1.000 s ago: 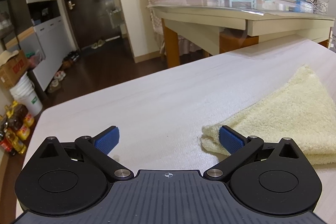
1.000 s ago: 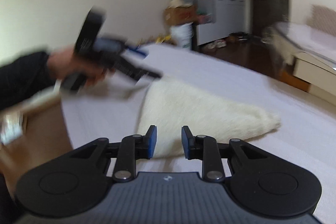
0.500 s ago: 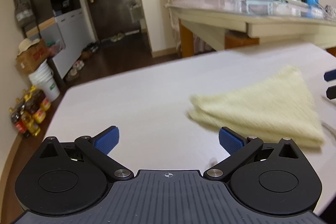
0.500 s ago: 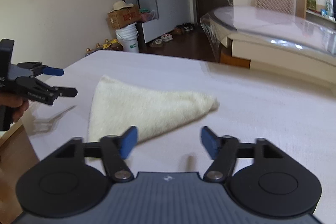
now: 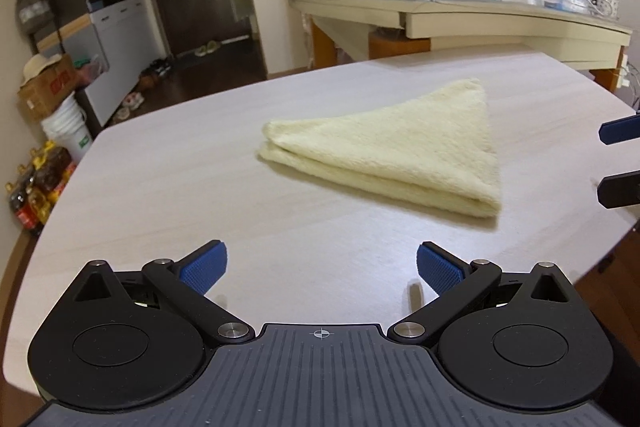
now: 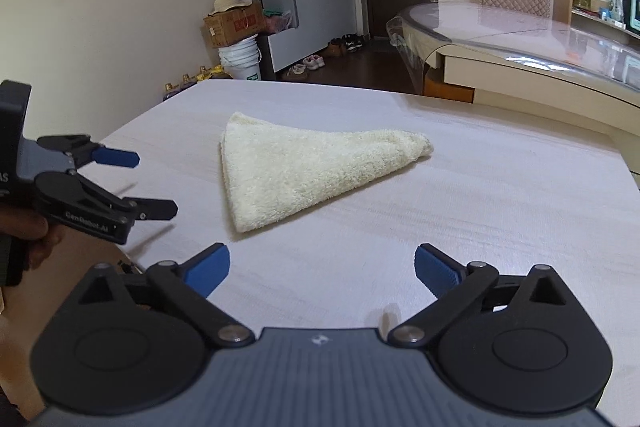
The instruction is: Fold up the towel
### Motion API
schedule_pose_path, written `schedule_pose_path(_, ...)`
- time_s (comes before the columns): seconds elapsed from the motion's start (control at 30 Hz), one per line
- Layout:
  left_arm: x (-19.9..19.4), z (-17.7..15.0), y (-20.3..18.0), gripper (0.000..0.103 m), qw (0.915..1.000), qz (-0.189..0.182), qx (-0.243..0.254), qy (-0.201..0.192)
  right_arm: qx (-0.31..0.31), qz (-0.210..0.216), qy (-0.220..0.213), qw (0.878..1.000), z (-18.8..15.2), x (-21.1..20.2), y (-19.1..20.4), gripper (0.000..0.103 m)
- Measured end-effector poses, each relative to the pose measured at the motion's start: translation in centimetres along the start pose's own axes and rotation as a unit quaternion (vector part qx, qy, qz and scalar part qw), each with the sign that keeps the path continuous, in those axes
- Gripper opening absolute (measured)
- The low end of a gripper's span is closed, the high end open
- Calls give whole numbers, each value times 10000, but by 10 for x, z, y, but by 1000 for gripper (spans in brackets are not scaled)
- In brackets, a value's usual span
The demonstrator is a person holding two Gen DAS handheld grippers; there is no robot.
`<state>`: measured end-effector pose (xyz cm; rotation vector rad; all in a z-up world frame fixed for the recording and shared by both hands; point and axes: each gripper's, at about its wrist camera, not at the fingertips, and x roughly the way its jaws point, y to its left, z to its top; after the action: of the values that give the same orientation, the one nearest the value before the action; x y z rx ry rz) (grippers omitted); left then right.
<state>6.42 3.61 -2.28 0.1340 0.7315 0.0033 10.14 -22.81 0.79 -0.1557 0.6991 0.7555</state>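
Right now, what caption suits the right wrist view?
Folded towel on table, both tongs apart from it.

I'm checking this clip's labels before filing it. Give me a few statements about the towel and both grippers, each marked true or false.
1. The towel lies folded into a triangle. True.
2. The left gripper clamps the towel's corner. False: its jaws are apart and empty, short of the towel.
3. The right gripper holds nothing. True: its jaws are opening, nothing between them.
4. The towel hangs over the table edge. False: it lies wholly on the tabletop.
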Motion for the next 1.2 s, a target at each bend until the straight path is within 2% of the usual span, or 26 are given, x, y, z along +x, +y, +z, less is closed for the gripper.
schedule_pose_path(0.3,-17,-5,-10,103,10000,-10,-44,-71,14,-151,-27,9999,-7,-19,4,102)
schedule_pose_path(0.73,-13,-5,-10,103,9999,-52,-78,-63,55,-151,47,9999,-6,-12,2,102)
schedule_pose_path(0.83,-15,-4,-4,103,9999,6,-75,-145,200,104,2,9997,3,-11,0,102)
schedule_pose_path(0.97,-17,-1,12,103,9993,162,-215,-264,-119,253,-219,9994,28,-4,9,100)
schedule_pose_path(1.13,-15,-1,38,103,9977,388,-464,-295,-703,510,-202,9960,72,40,35,70)
schedule_pose_path(1.2,-15,-2,51,103,9969,435,-572,-313,-889,616,-120,9941,90,65,43,64)
